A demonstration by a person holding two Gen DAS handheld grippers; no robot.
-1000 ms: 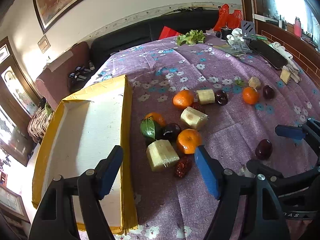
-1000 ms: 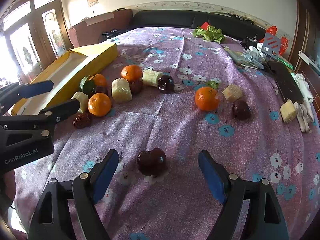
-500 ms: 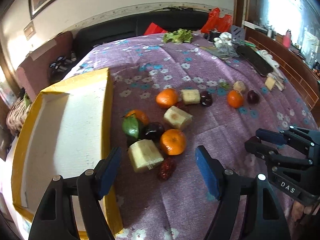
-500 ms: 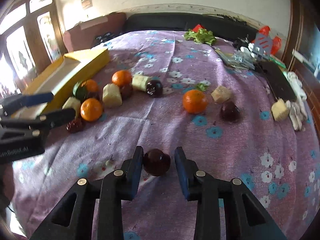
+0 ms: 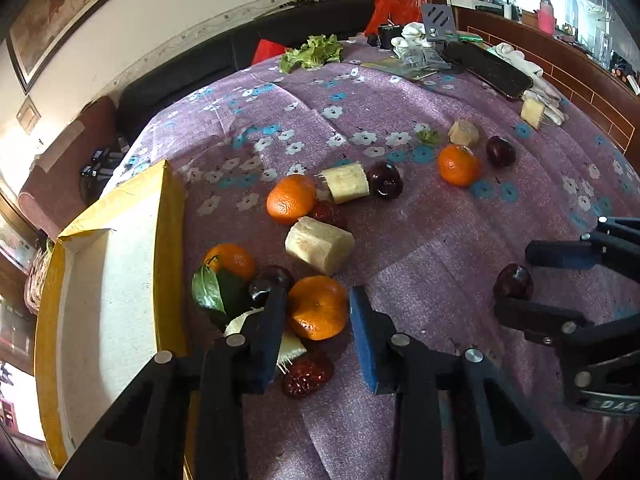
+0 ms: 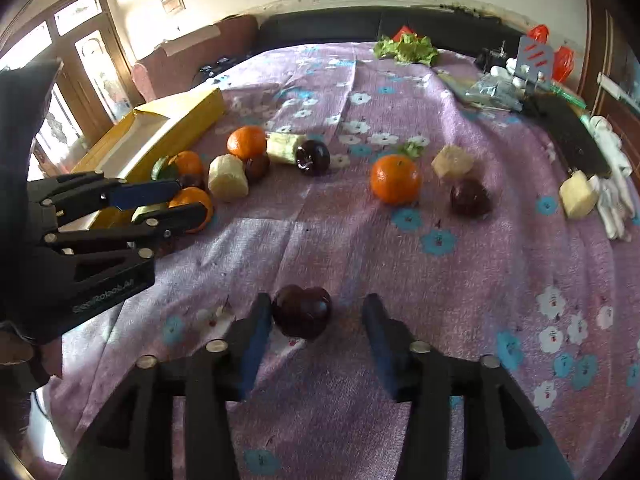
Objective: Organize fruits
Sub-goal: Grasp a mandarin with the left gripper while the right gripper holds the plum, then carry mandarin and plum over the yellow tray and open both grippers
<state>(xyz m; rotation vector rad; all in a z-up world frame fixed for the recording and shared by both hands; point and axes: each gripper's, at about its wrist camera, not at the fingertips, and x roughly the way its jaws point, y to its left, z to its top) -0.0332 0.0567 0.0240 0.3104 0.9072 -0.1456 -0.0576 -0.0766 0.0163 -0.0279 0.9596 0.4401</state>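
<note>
Tangerines, pale cane chunks and dark plums lie scattered on the purple flowered cloth. My left gripper points down into the near cluster. Its jaws are closing on a tangerine, and both blue pads touch its sides. The same grip shows from the side at the left gripper in the right wrist view. My right gripper is opening around a dark plum resting on the cloth. The left pad is still against the plum and the right pad stands clear of it.
A yellow cardboard box with a white inside lies left of the cluster. A leafy tangerine, a cane chunk and a red date crowd the left gripper. Lettuce, a black slab and white gloves sit far back.
The left gripper moved forward and down into the cluster and closed around the tangerine. The right gripper closed on the plum, then spread its jaws again.
</note>
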